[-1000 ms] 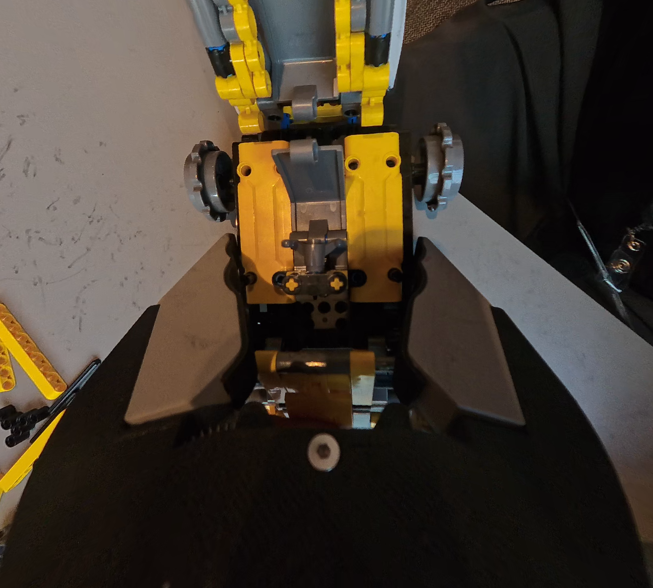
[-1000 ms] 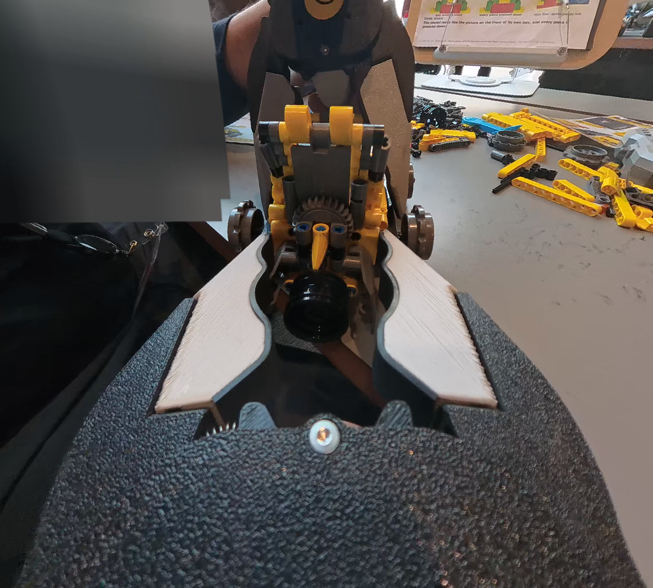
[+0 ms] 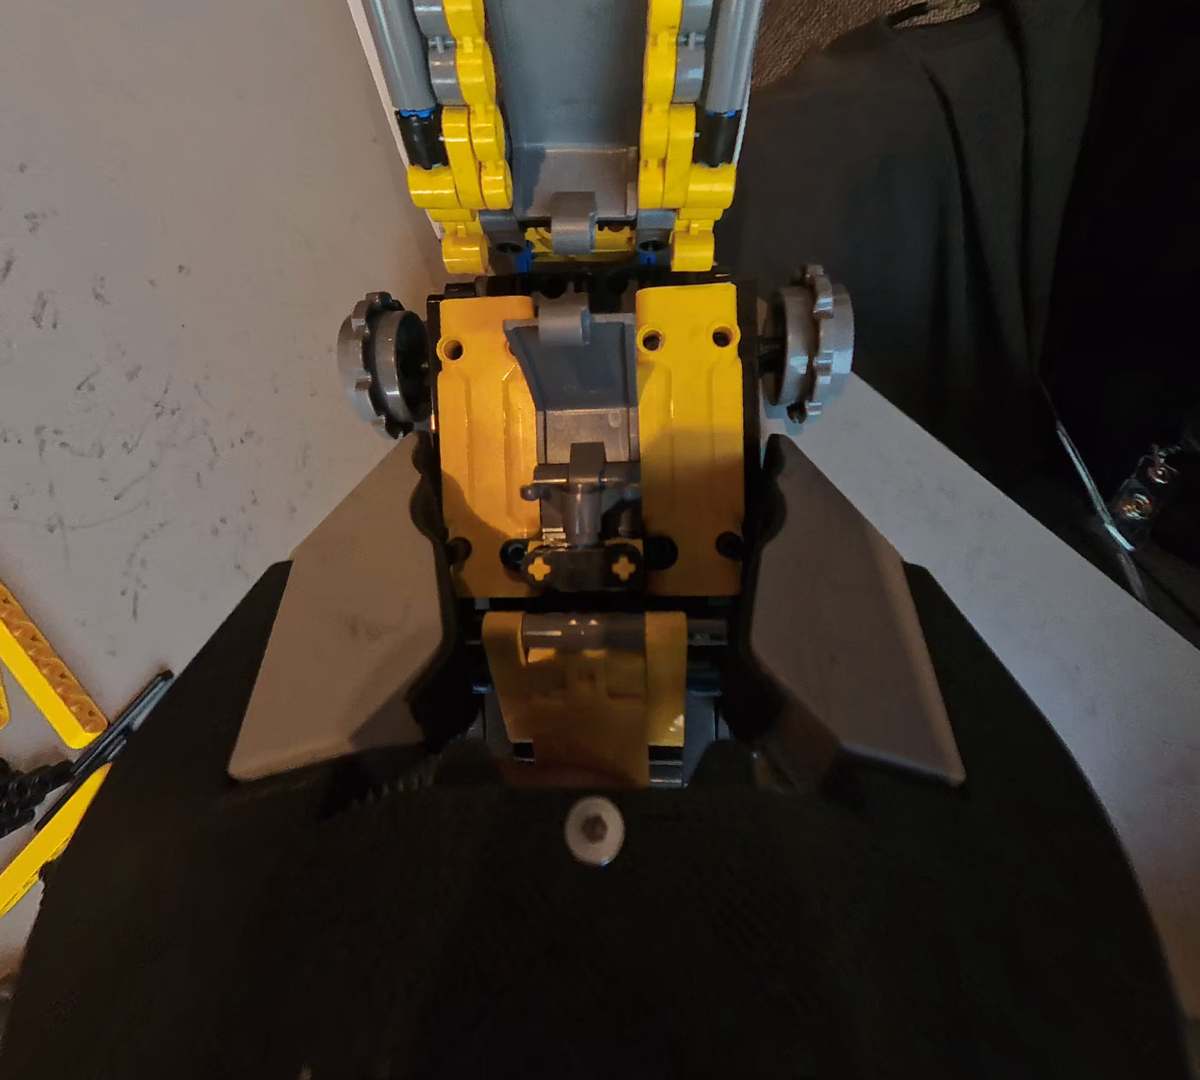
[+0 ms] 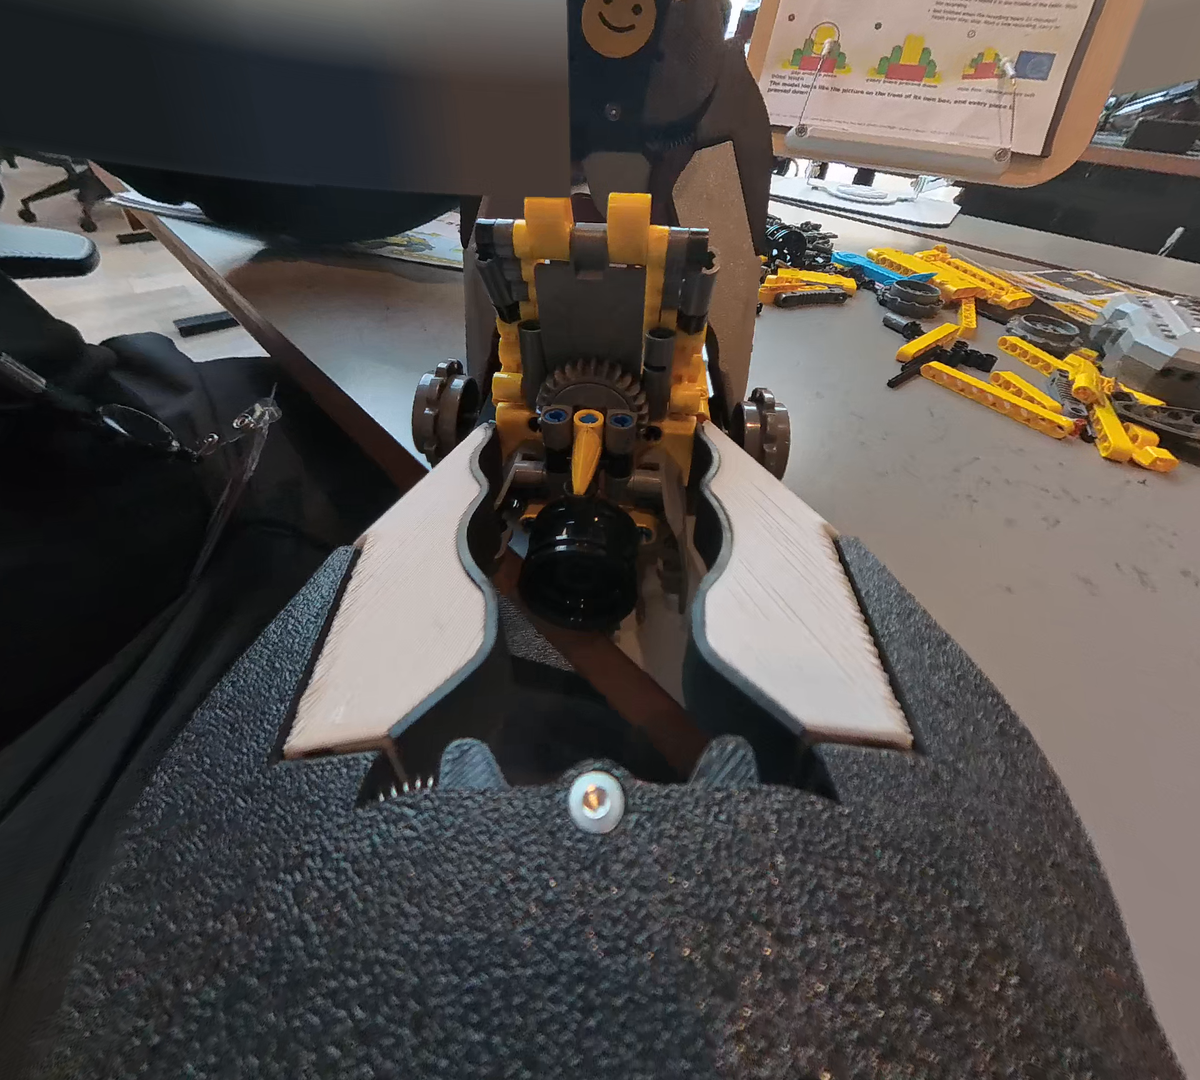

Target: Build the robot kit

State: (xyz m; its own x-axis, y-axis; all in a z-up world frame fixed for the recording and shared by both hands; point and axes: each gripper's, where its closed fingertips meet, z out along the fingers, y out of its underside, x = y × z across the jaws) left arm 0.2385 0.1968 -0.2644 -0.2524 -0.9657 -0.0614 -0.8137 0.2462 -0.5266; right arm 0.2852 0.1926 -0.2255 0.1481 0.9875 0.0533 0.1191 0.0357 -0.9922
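A yellow, grey and black brick-built vehicle model (image 3: 587, 438) is held between both grippers above the white table's (image 3: 162, 269) edge. My left gripper (image 3: 594, 451) is shut on the model's yellow body, with grey fingers (image 3: 337, 627) on both sides, just behind two grey sprocket wheels (image 3: 383, 364). My right gripper (image 4: 594, 432) is shut on the model's (image 4: 591, 334) other end, its white fingers (image 4: 402, 607) flanking a black wheel hub (image 4: 578, 568) and a grey gear (image 4: 591, 386). The left gripper's black body (image 4: 649, 42) with a smiley sticker rises behind the model.
Loose yellow beams (image 4: 987, 393), black pins and grey parts lie on the table (image 4: 941, 562) to the right. A printed sheet on a stand (image 4: 941, 10) stands behind them. Yellow beams (image 3: 45, 679) lie at the left. Dark fabric (image 3: 974, 205) hangs past the table edge. The left gripper's tips are roughly 7 cm from the right gripper's.
The yellow rear flap between my left fingers has closed up against the body. The left gripper now leans a little to the right in the right wrist view. Both grips are unchanged.
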